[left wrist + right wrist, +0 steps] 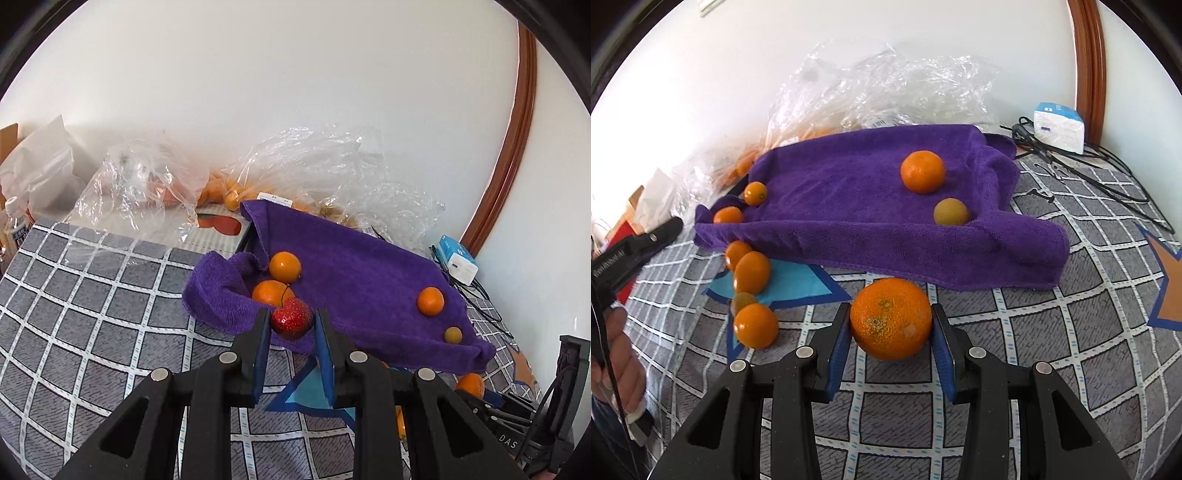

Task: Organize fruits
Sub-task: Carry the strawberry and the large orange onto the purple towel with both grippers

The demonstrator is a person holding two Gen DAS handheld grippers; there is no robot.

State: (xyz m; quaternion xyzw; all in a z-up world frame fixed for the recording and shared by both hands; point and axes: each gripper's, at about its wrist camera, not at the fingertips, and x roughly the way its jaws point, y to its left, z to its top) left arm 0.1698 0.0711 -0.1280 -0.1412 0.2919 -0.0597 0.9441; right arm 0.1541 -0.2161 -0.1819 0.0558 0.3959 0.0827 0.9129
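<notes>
My left gripper (290,325) is shut on a red strawberry (291,318), held just above the near left edge of a purple towel (354,269). Two oranges (284,266) lie in the towel's left fold, and another orange (430,301) and a small brownish fruit (452,335) rest on its right side. My right gripper (891,325) is shut on a large orange (891,318) over the checked cloth, in front of the purple towel (849,206). Several small oranges (752,271) lie in a row to its left. The left gripper's black body (639,240) shows at the left edge.
Crumpled clear plastic bags (147,184) with more oranges lie behind the towel against the white wall. A white and blue box (1059,125) and black cables (1089,158) sit at the back right. A person's hand (617,354) shows at the left. A bottle (14,221) stands far left.
</notes>
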